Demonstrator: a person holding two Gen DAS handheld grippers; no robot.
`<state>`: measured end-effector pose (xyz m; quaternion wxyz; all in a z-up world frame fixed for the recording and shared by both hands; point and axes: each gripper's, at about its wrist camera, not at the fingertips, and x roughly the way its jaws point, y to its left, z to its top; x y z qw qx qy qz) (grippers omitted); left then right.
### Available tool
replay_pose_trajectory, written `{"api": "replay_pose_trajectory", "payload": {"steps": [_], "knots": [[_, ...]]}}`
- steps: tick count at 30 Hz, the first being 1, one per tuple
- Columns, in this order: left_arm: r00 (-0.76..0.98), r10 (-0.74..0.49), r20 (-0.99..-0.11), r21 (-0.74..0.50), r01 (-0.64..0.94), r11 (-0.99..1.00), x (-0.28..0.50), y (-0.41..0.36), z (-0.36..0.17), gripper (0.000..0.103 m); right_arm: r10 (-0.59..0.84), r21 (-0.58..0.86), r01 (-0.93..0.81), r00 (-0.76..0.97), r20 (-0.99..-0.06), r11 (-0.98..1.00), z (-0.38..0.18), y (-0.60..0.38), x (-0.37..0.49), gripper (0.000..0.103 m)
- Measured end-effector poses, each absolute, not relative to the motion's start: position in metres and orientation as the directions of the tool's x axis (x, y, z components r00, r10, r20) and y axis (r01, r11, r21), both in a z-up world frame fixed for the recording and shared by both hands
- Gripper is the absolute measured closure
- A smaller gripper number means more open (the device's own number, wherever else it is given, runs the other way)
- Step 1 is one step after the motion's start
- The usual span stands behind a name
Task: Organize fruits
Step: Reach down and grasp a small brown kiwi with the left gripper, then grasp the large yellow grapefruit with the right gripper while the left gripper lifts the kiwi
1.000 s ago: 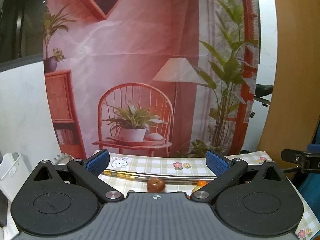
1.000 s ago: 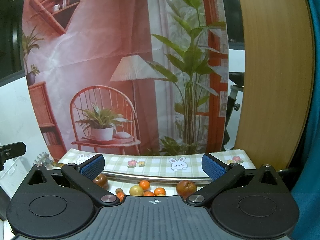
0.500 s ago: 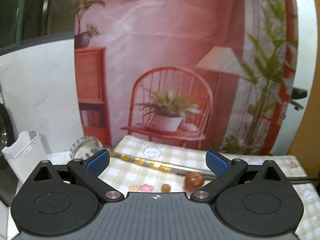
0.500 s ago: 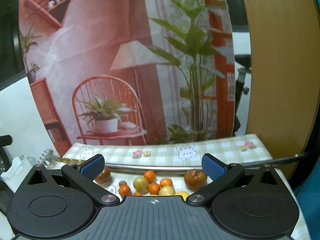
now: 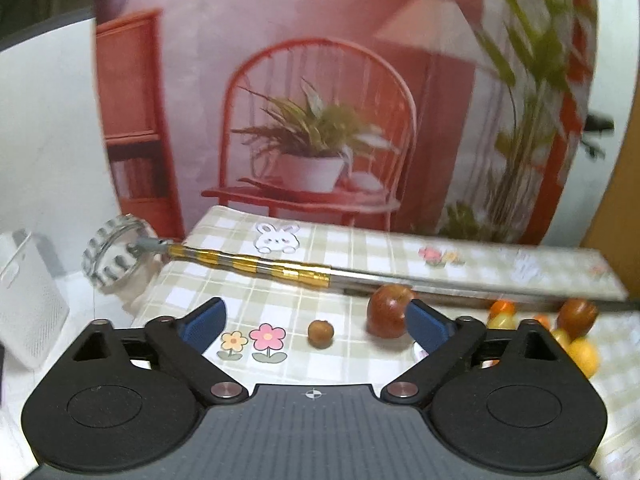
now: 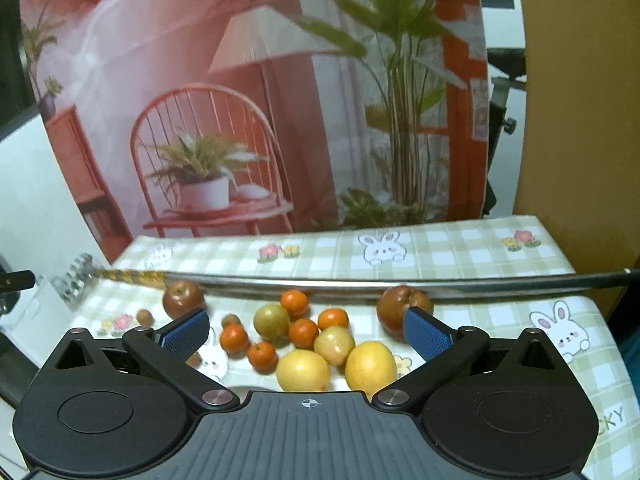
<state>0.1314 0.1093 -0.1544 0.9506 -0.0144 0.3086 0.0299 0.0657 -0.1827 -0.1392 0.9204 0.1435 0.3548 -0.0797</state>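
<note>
- Left hand-held gripper (image 5: 314, 320) hangs over the surface's (image 5: 280, 292) left end, jaws spread with nothing gripped, though they have just been narrowing a touch.
- Right hand-held gripper (image 6: 306, 330) is released too, wide above the fruit pile.
- Nearest the front: two yellow lemons (image 6: 303, 370) side by side.
- Behind them, small oranges (image 6: 234, 339) cluster around a green-yellow pear (image 6: 271, 322).
- A small brown fruit (image 5: 320, 333) lies alone toward the left end.
- Two red apples (image 6: 183, 298) sit further back, against the metal rod (image 6: 400, 282) crossing the surface.
- A glass jar (image 5: 116, 266) sits at the left edge.
</note>
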Motion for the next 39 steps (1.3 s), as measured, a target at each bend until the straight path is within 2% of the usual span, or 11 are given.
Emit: {"api": "replay_pose_trajectory", "payload": {"steps": [2,4,6,12,20,21,24,25,39], "knots": [[0.792,0.030,-0.609,0.002,-0.036,0.999,0.148,0.108,-0.175,0.015,-0.039,0.217,0.257,0.726,-0.687,0.942,-0.149,-0.185,0.071,0.000],[0.776,0.007,-0.631,-0.002,-0.010,1.000,0.164,0.107,-0.193,0.030,-0.037,0.228,0.269,0.717,-0.696,0.936,-0.159,-0.188,0.077,0.000],[0.763,-0.016,-0.646,-0.016,0.007,1.000,0.180,0.110,-0.211,0.036,-0.043,0.227,0.284,0.708,-0.705,0.932,-0.167,-0.191,0.082,0.000],[0.725,-0.033,-0.688,-0.055,-0.007,0.998,0.217,0.115,-0.248,0.048,-0.068,0.212,0.318,0.683,-0.727,0.924,-0.189,-0.202,0.094,0.000],[0.680,-0.045,-0.731,-0.087,-0.028,0.996,0.233,0.121,-0.274,0.053,-0.055,0.245,0.347,0.669,-0.741,0.905,-0.210,-0.215,0.100,0.000],[0.679,-0.042,-0.733,-0.083,-0.027,0.996,0.233,0.120,-0.275,0.055,-0.054,0.247,0.347,0.668,-0.742,0.905,-0.212,-0.216,0.100,0.000],[0.683,-0.032,-0.730,-0.075,-0.033,0.997,0.232,0.120,-0.274,0.071,-0.052,0.251,0.349,0.668,-0.742,0.903,-0.216,-0.218,0.102,0.000],[0.683,-0.034,-0.730,-0.079,-0.035,0.996,0.231,0.121,-0.273,0.073,-0.051,0.253,0.350,0.668,-0.743,0.902,-0.217,-0.219,0.102,0.000],[0.706,-0.110,-0.700,-0.096,0.059,0.994,0.182,0.093,-0.246,0.073,-0.062,0.223,0.341,0.657,-0.751,0.913,-0.235,-0.224,0.093,0.001]]}}
